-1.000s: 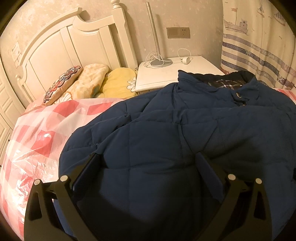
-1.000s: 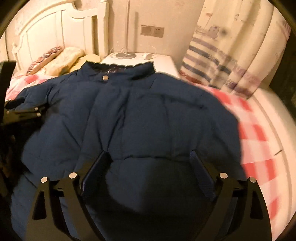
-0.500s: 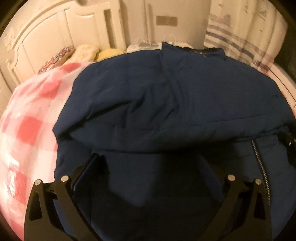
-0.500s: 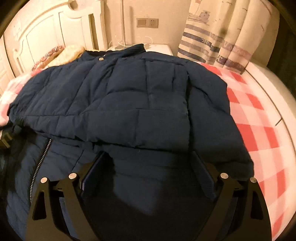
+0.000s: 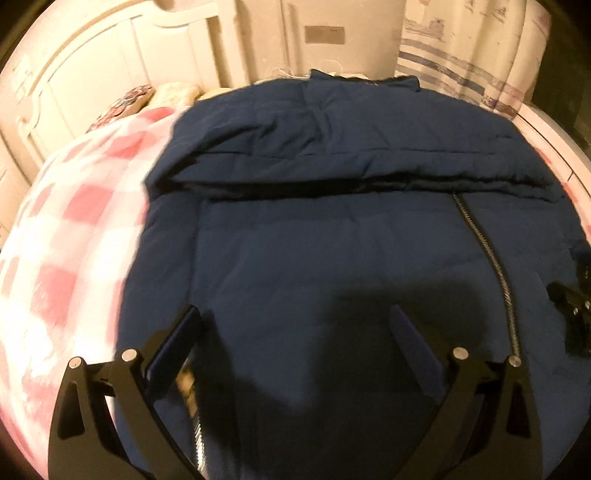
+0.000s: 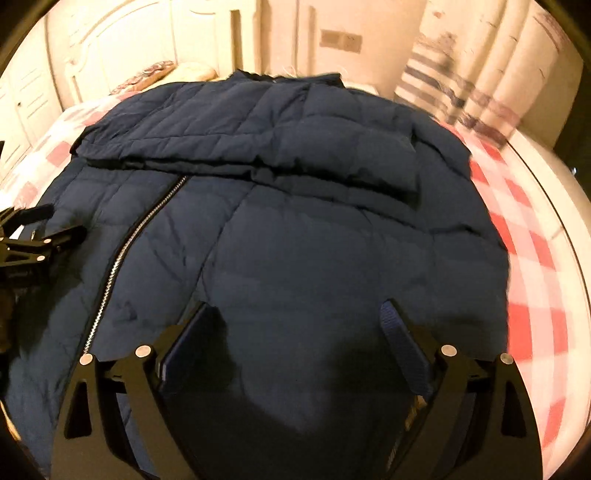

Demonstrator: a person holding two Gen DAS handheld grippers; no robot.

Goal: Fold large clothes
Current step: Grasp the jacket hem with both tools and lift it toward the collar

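A large navy quilted jacket (image 5: pixel 332 240) lies on the bed, its sleeves folded across the chest in a band (image 5: pixel 351 158), with a silver zipper (image 5: pixel 491 258) running down the front. It also shows in the right wrist view (image 6: pixel 295 229), zipper (image 6: pixel 125 251) at left. My left gripper (image 5: pixel 295 321) is open and empty, just above the jacket's lower front. My right gripper (image 6: pixel 295 314) is open and empty over the lower right front. Each gripper shows at the other view's edge: right (image 5: pixel 572 314), left (image 6: pixel 29 243).
The bed has a red-and-white checked cover (image 5: pixel 66 236) (image 6: pixel 532 258). A white headboard (image 5: pixel 92 74) and pillows (image 5: pixel 125 103) stand at the back left. A striped curtain (image 6: pixel 480 88) hangs at the back right. A wall socket (image 5: pixel 325 35) is behind.
Both grippers have pulled back toward the jacket's hem and stand higher. The folded sleeve band now lies farther away and the zipper is in fuller view.
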